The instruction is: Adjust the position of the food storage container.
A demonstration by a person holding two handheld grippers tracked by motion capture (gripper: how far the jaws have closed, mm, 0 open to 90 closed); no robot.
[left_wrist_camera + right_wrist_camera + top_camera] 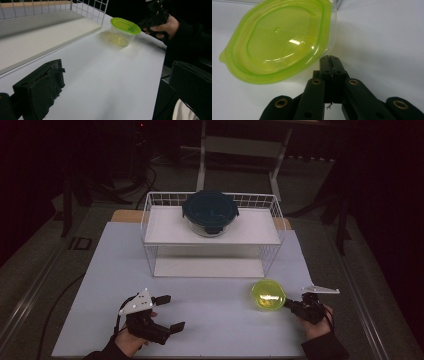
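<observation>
On the white desk (200, 305), in front of the white wire rack (272, 227), the clear plastic tub with its lime-green lid (268, 295) sits where my right fingers (329, 62), pressed together empty at its rim, could tip it, my left fingers (167, 312) spread idle.

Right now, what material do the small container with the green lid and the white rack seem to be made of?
The small container looks like clear plastic with a glossy, see-through green lid: light glints on the lid and the table shows through the wall. The white rack seems to be coated metal wire with flat matte white shelves, perhaps painted board: thin grid bars show on its sides.
</observation>
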